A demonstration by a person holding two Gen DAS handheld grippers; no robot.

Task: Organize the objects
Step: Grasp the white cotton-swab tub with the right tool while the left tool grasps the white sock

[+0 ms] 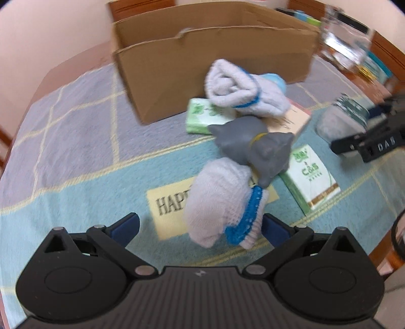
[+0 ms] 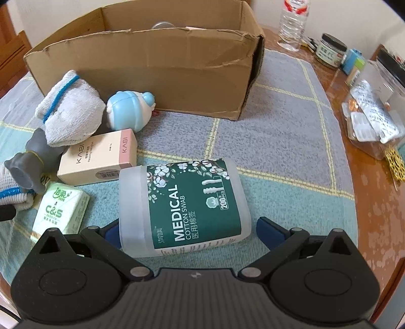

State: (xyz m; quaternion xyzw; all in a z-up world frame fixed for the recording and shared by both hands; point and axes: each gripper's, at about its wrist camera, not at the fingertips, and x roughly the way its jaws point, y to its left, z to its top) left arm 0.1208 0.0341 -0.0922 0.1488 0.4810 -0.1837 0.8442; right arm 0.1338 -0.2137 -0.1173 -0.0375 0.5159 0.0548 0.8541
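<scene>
Water bottle (image 2: pixel 293 22) visible from right wrist only.

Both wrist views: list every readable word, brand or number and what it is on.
"MEDICAL COTTON SWAB", "200 PCS": cotton swab tub
"KASI": beige box
"C&S": green tissue pack
"HAPP", rest hidden: mat patch
"DAS": right gripper
Jar label, bottle label: too small.

The cardboard box (image 2: pixel 141 63) sits at the top of the frame on the mat (image 2: pixel 278 141) covering the counter (image 2: pixel 374 202). Before it, at left, a rolled sock (image 2: pixel 71 114) lies beside a round toy (image 2: pixel 131 108). Below them lies a carton (image 2: pixel 98 159), then a tissue pack (image 2: pixel 60 210) lower left. The swab tub (image 2: pixel 184 205) lies at centre, between the right claw's (image 2: pixel 187 232) fingers.
</scene>
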